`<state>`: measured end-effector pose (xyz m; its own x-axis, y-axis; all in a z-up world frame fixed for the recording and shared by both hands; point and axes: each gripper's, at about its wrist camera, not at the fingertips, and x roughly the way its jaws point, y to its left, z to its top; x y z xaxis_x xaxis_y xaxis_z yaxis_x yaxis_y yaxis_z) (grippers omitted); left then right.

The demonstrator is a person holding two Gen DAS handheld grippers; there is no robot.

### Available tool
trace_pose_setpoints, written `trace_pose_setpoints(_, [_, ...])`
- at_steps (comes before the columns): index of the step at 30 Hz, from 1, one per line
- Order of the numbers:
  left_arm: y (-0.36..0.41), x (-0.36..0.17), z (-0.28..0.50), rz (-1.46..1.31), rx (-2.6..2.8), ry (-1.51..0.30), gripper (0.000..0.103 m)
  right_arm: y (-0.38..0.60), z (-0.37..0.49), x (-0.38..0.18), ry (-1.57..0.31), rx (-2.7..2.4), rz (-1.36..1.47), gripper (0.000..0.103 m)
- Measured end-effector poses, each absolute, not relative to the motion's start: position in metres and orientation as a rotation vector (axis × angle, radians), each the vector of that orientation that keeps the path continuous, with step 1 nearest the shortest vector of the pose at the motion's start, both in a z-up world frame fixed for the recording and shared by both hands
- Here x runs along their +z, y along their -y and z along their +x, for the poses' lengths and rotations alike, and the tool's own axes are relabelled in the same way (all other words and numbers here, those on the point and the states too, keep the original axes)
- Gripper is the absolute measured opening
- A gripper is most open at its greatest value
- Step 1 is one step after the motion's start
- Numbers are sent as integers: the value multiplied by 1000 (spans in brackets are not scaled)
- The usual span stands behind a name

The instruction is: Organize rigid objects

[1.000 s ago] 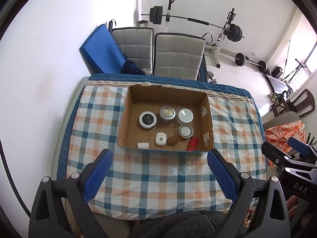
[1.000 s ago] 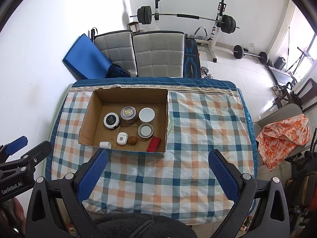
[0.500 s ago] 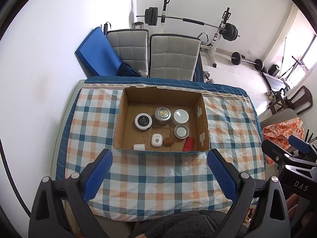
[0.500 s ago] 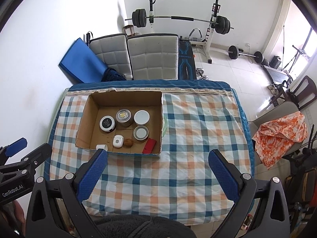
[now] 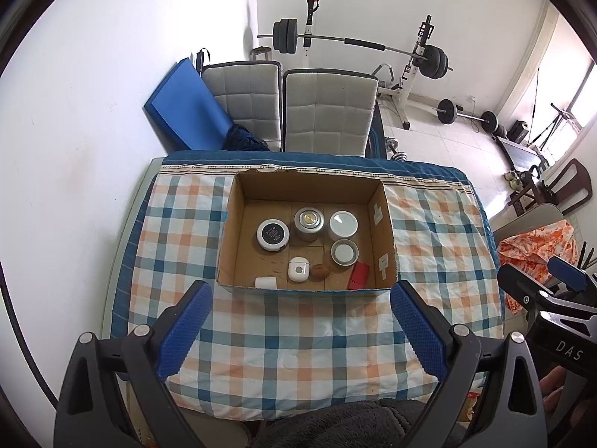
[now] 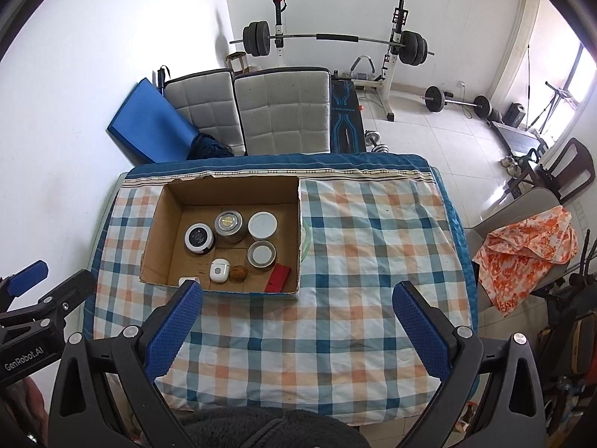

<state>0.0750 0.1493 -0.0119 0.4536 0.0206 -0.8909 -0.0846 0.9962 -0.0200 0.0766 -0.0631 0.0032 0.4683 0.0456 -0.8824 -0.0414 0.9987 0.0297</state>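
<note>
An open cardboard box (image 5: 227,231) (image 6: 156,231) stands on the checked tablecloth at the far left of the table. Inside are a black-lidded jar (image 5: 272,235) (image 6: 199,238), a metal tin (image 5: 308,221) (image 6: 228,223), a white lid (image 5: 343,223), a grey-rimmed jar (image 5: 344,251), a white earbud case (image 5: 298,269), a brown nut (image 5: 320,271), a red block (image 5: 359,275) (image 6: 278,278) and a white piece (image 5: 265,282). My left gripper (image 5: 300,330) and my right gripper (image 6: 298,330) are both open and empty, high above the table's near edge.
Two grey chairs (image 5: 328,112) and a blue mat (image 5: 183,108) stand behind the table. A barbell rack (image 6: 335,41) is at the back wall. An orange cloth (image 6: 522,246) lies on a chair at the right. The checked tablecloth (image 6: 373,261) covers the table.
Both grippers have risen and pulled back, so the table and box look smaller and lower. Nothing in the box has moved. Both grippers stay open.
</note>
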Motion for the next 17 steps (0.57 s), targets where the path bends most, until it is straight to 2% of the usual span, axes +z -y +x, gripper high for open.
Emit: trace_pose_setpoints(17, [-152,-5,83,-63,61,-1090,98,65,80,6,-1072,26,15,103])
